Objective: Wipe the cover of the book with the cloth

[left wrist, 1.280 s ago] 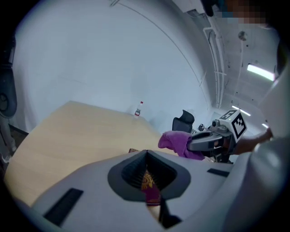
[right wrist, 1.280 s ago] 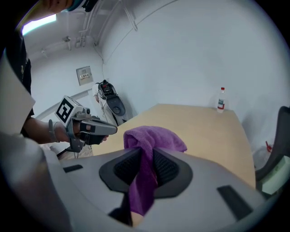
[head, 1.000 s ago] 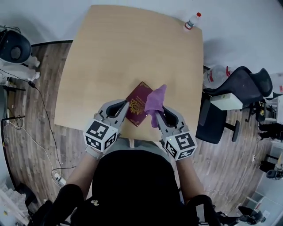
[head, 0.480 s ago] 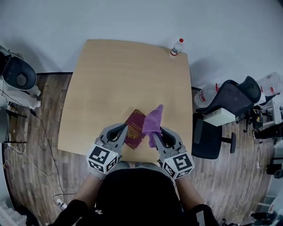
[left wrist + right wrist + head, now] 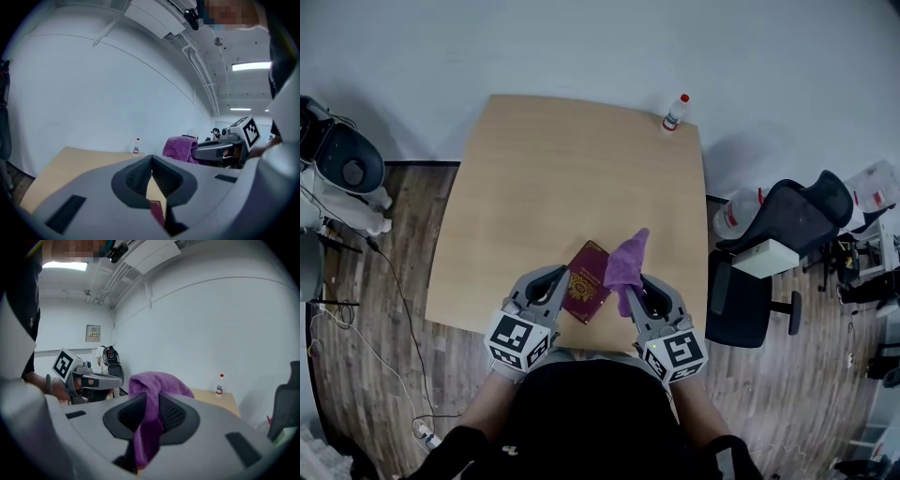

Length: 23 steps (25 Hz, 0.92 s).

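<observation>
Left gripper (image 5: 151, 174) jaws clamped on edge of one maroon book (image 5: 587, 281), over near edge of table (image 5: 544, 178); right gripper (image 5: 151, 414) jaws pinched on one purple cloth (image 5: 628, 262), just beside book; one bottle (image 5: 674, 112) at far corner; book's gold emblem and print unreadable

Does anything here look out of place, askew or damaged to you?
Nothing stands out. The book is angled only because the left gripper pinches its edge; the right gripper holds the cloth; the bottle stands upright.

Purple cloth (image 5: 628, 262), maroon gold-crested book (image 5: 587, 279), tan table (image 5: 562, 178)
</observation>
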Tool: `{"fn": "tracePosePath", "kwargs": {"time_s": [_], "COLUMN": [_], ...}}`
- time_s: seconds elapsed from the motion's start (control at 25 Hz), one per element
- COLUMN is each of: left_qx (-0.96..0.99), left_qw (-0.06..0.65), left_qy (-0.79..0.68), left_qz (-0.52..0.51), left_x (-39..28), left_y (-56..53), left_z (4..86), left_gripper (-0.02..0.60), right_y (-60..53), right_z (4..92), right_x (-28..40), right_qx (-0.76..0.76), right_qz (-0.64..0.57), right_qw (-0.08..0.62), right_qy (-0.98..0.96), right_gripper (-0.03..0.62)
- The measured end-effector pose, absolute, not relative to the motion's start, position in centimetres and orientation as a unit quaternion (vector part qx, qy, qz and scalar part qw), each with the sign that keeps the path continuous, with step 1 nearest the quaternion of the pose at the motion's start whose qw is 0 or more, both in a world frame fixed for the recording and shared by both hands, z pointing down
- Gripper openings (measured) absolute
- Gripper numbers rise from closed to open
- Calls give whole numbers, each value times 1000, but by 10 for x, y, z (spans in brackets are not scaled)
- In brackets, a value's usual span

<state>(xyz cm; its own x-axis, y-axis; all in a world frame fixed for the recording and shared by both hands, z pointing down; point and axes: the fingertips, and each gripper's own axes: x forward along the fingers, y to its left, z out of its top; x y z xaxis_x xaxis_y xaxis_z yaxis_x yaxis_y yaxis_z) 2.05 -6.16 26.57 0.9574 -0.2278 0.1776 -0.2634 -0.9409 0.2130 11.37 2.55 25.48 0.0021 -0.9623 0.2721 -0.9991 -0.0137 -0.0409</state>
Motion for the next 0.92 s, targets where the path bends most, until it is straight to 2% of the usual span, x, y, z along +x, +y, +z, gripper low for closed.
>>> {"fn": "tracePosePath", "kwargs": {"time_s": [0.92], "left_qx": [981], "left_qw": [120], "left_qy": [-128], "left_qz": [87], "left_x": [23], "left_y": [-74], "left_z": [274], "left_gripper": [18], "right_y": [13], "right_z": [254], "right_x": [122], "right_qx": [709], "right_qz": [111], "right_qw": [73], "right_qy": [-693], "right_gripper": [86]}}
